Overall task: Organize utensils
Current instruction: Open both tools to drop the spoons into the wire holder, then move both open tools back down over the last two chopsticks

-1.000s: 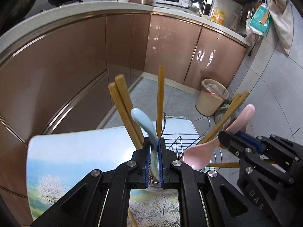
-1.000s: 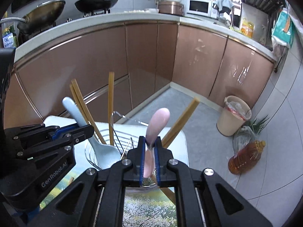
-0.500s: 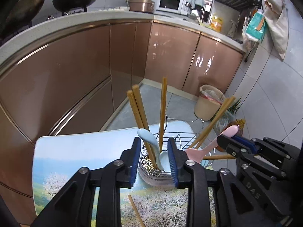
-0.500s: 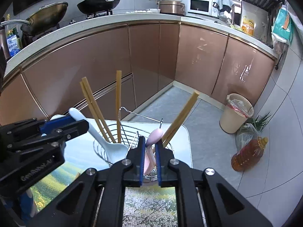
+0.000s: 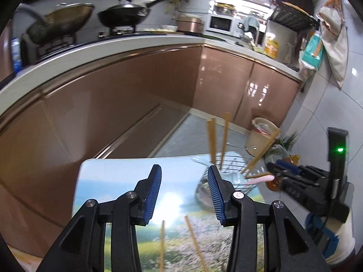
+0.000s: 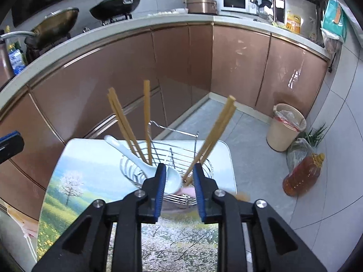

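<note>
A wire basket (image 6: 204,158) stands on a table (image 6: 74,176) with a landscape print. Several wooden chopsticks (image 6: 122,122) stand in it, and a light blue spoon (image 6: 127,149) leans in its left side. My right gripper (image 6: 179,170) hovers just over the basket's near rim. Its jaws are opening and the pads press on nothing. A pink spoon (image 6: 188,190) lies low in the basket between and below them. My left gripper (image 5: 184,172) is up and to the left of the basket (image 5: 217,181), jaws opening and empty. Two loose chopsticks (image 5: 161,244) lie on the table beneath it.
Brown cabinets under a white counter curve behind the table. On the counter stand woks (image 6: 113,4) and a microwave (image 6: 234,2). A bin (image 6: 285,127) and an oil bottle (image 6: 301,176) are on the floor to the right. The table's far edge lies just beyond the basket.
My left gripper let go of the blue spoon, opened, and drew back up and left of the basket. My right gripper lowered the pink spoon into the basket and its jaws parted.
</note>
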`<state>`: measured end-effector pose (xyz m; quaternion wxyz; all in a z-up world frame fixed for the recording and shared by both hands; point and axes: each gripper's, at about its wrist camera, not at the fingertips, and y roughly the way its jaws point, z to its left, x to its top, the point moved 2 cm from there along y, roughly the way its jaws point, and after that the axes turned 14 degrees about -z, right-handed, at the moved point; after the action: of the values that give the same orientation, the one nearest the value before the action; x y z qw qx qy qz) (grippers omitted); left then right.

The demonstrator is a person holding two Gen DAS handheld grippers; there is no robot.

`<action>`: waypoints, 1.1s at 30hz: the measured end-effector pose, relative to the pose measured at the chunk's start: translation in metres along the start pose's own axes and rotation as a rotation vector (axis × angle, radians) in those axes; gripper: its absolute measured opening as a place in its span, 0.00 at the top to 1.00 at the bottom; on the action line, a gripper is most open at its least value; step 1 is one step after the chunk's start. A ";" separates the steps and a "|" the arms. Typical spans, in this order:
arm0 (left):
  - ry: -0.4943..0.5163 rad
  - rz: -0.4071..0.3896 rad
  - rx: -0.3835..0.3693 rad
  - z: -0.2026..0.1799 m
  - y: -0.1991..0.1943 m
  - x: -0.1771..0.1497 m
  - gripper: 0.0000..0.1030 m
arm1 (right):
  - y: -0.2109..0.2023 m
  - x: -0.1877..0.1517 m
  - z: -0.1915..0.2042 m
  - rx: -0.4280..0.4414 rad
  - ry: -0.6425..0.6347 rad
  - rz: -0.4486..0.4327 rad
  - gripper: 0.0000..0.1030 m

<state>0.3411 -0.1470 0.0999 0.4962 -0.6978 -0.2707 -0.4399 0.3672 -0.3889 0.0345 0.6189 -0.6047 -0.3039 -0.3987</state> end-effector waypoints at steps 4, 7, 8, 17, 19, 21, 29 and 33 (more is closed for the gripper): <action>-0.015 -0.004 0.028 0.015 -0.017 -0.002 0.59 | -0.031 0.004 0.010 0.011 -0.021 -0.039 0.77; -0.028 0.002 0.032 0.021 -0.028 -0.007 0.59 | -0.056 0.005 0.018 0.032 -0.034 -0.066 0.77; -0.029 0.003 0.036 0.024 -0.033 -0.010 0.59 | -0.062 0.005 0.021 0.039 -0.040 -0.070 0.77; -0.053 0.058 0.032 0.041 -0.053 -0.043 0.59 | -0.107 -0.017 0.045 0.090 -0.098 -0.042 0.77; -0.045 0.083 0.028 0.042 -0.054 -0.053 0.59 | -0.107 -0.025 0.049 0.099 -0.104 -0.014 0.77; -0.038 0.106 0.024 0.043 -0.053 -0.063 0.57 | -0.104 -0.034 0.052 0.114 -0.107 0.019 0.77; -0.020 0.288 0.012 0.053 -0.006 -0.119 0.54 | -0.053 -0.085 0.073 0.170 -0.136 0.207 0.77; -0.022 0.387 0.000 0.056 0.027 -0.148 0.54 | -0.021 -0.109 0.084 0.196 -0.151 0.288 0.77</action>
<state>0.3133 -0.0955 -0.0501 0.5685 -0.7417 -0.1367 -0.3287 0.3039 -0.2908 -0.0416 0.7009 -0.6071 -0.2969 -0.2281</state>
